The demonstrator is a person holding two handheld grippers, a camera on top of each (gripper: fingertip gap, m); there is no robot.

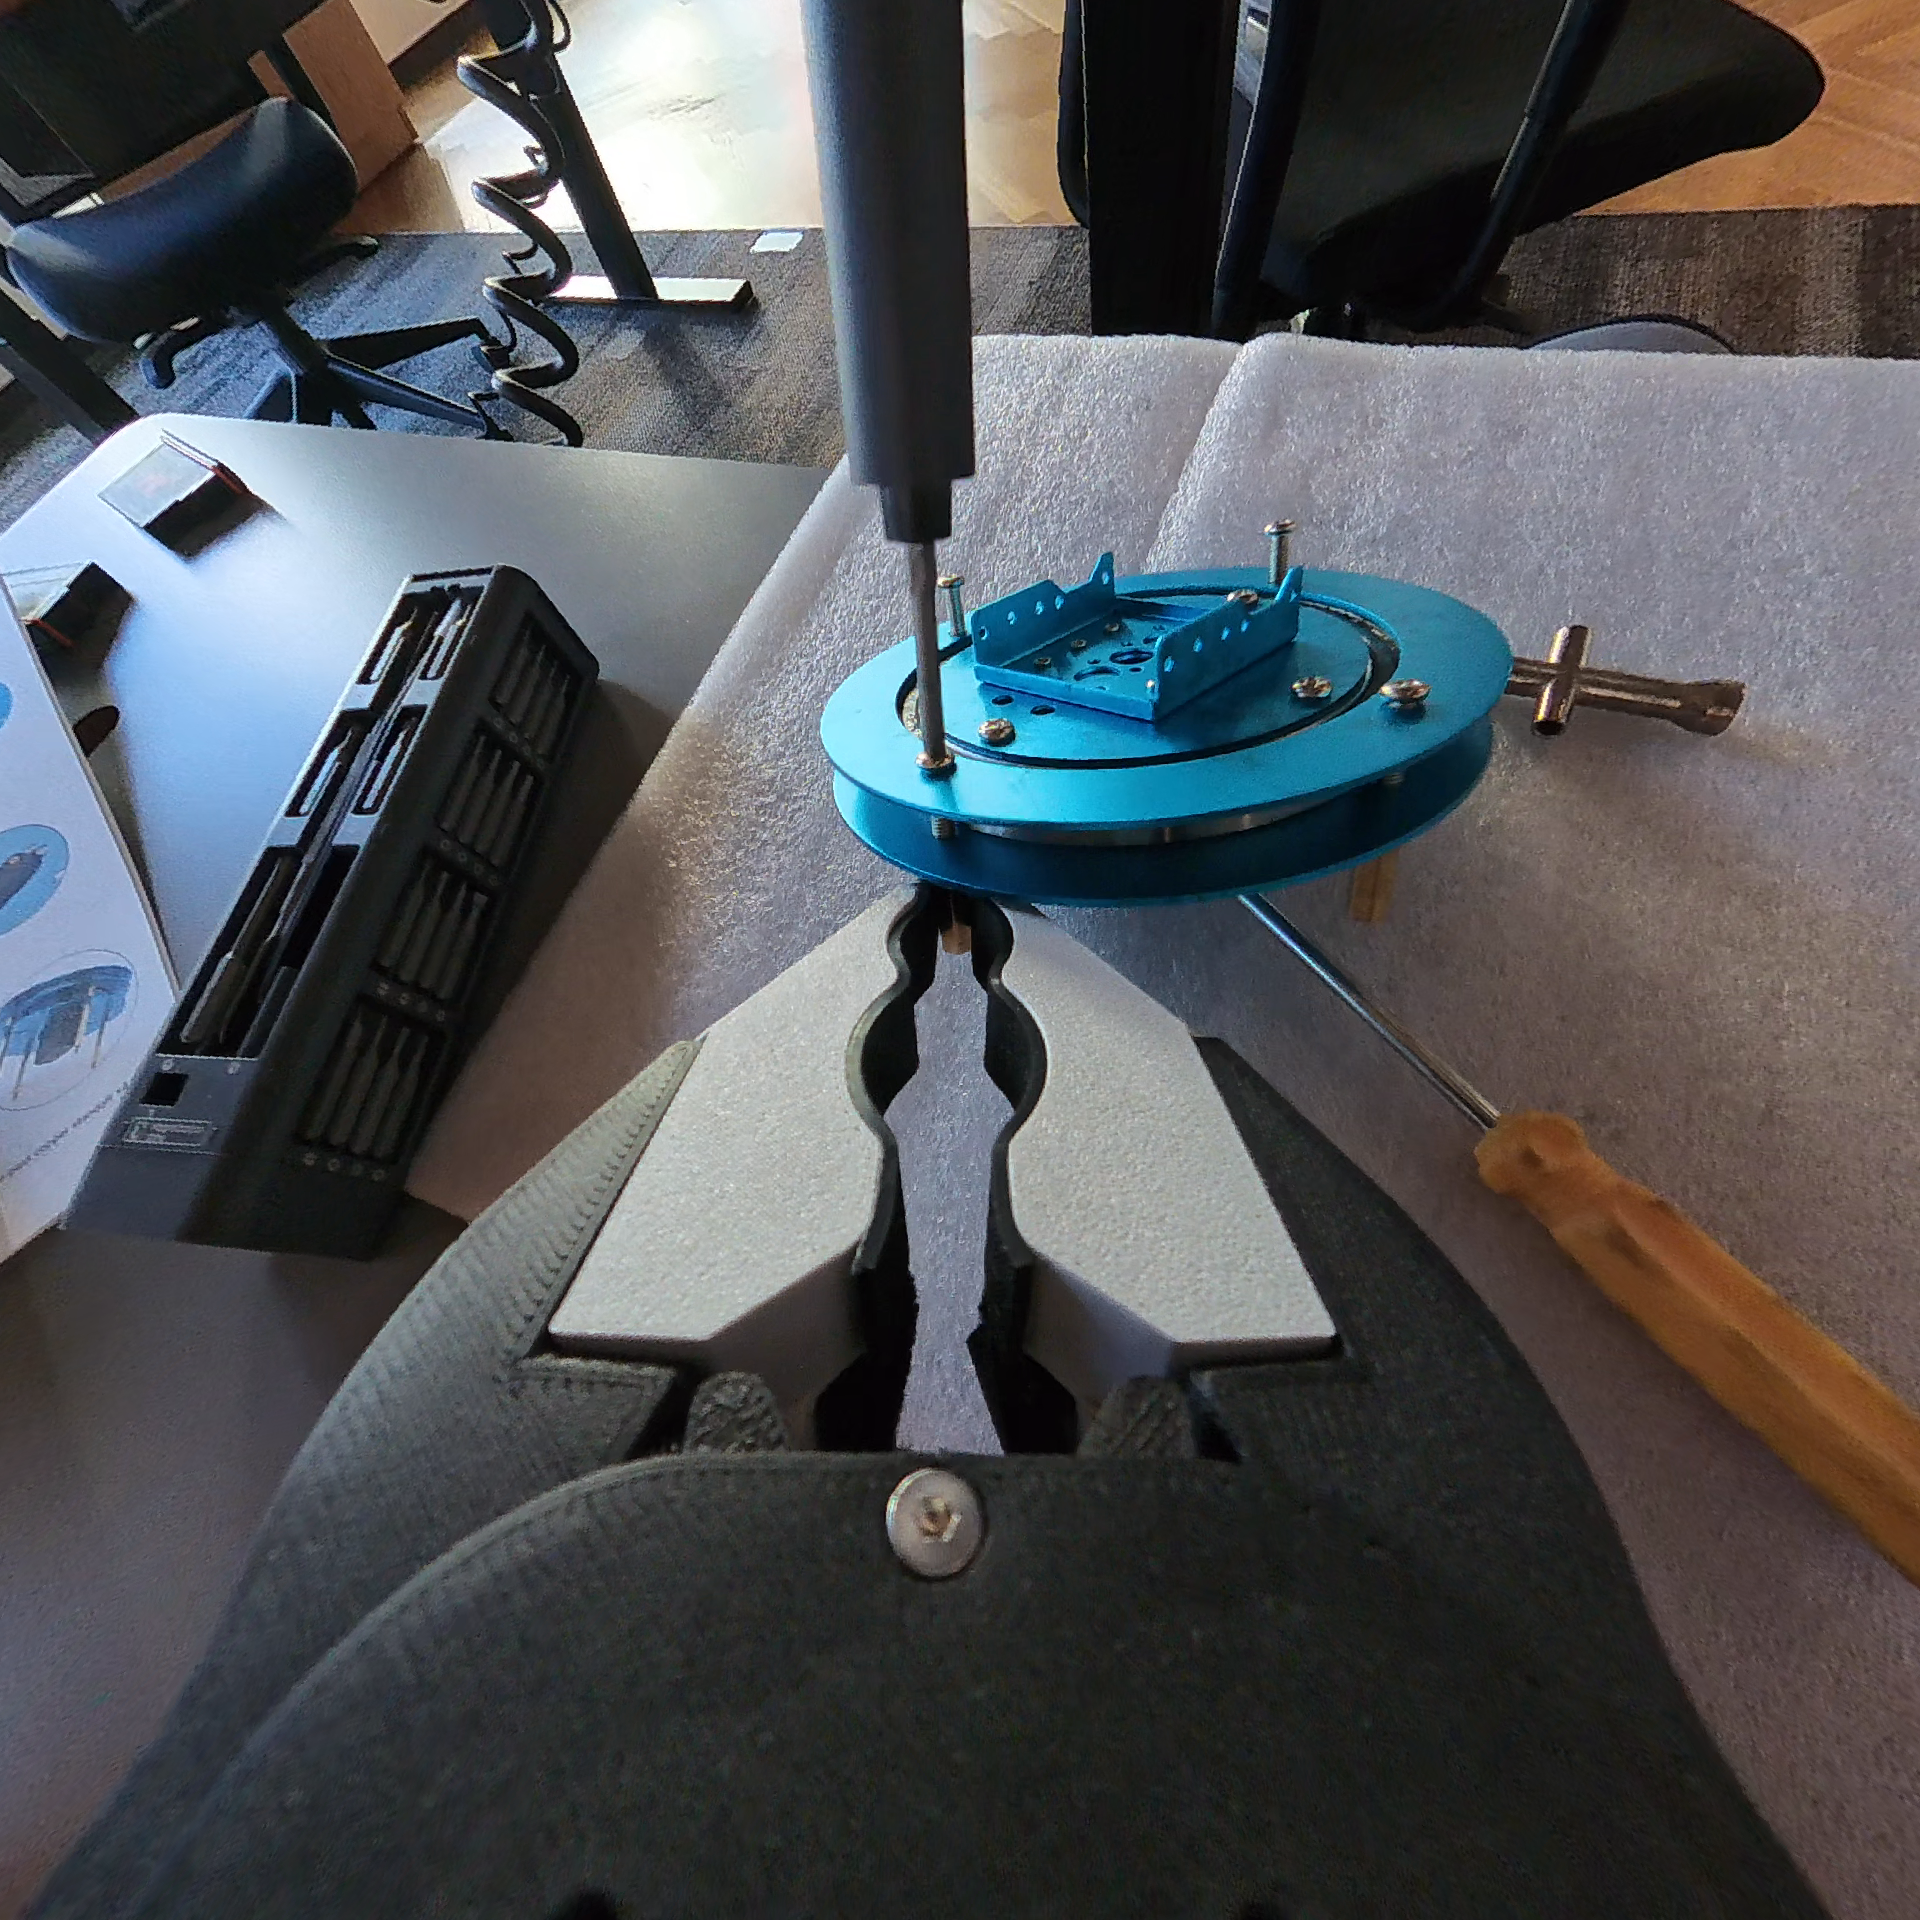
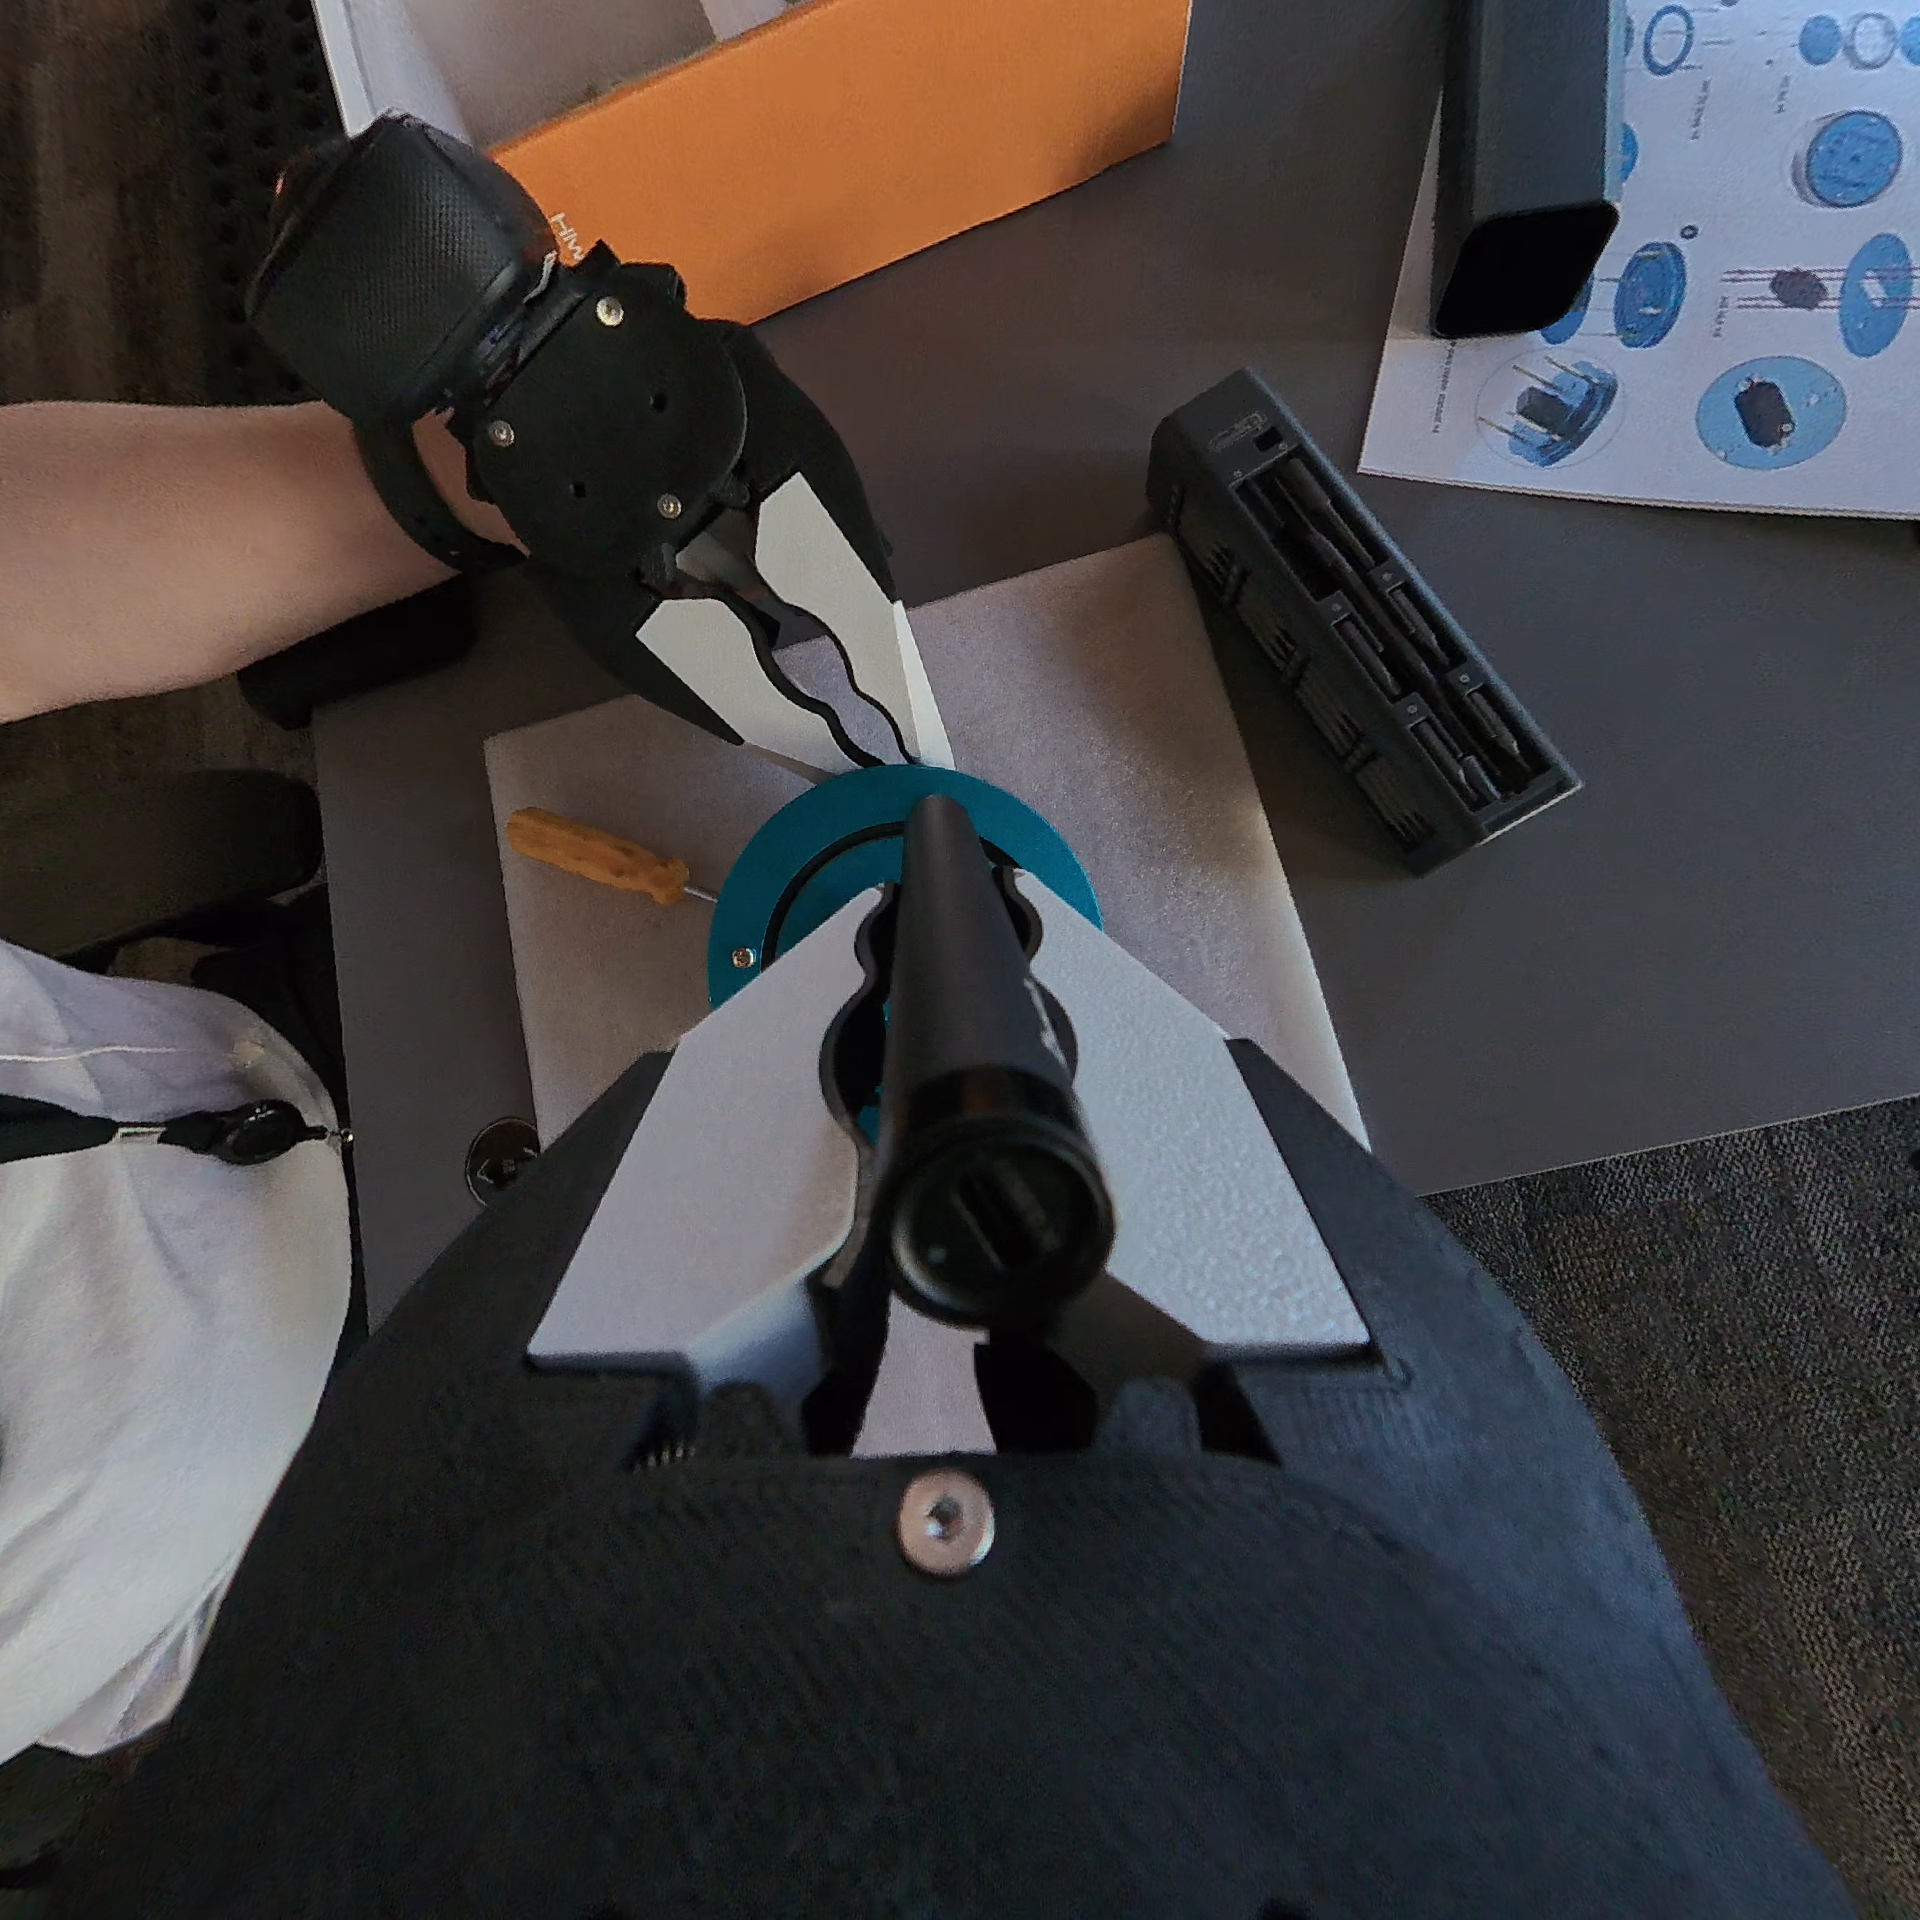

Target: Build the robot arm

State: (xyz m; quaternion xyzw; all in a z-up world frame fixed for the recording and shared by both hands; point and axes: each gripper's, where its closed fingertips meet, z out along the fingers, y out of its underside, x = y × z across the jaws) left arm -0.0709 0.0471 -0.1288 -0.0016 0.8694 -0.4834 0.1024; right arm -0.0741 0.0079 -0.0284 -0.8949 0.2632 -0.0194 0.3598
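Blue disc assembly (image 1: 1164, 758) on foam sheet (image 1: 1558, 582), mid-tabletop (image 1: 436, 520).
Left tool (image 1: 951, 920) pinches a brass standoff (image 1: 954, 935) at the near edge; right tool (image 2: 951, 925) pinches the black driver (image 2: 966, 1039), bit seated in a rim screw (image 1: 935, 764). Keep the driver vertical, grip firm. Bit case (image 1: 353, 904) left.

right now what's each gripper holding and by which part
The right gripper clamps the black electric screwdriver around its barrel. The left gripper pinches a brass standoff under the blue turntable assembly.

A black bit case (image 1: 343, 894), yellow-handled screwdriver (image 1: 1704, 1309) and cross wrench (image 1: 1621, 698) lie nearby.
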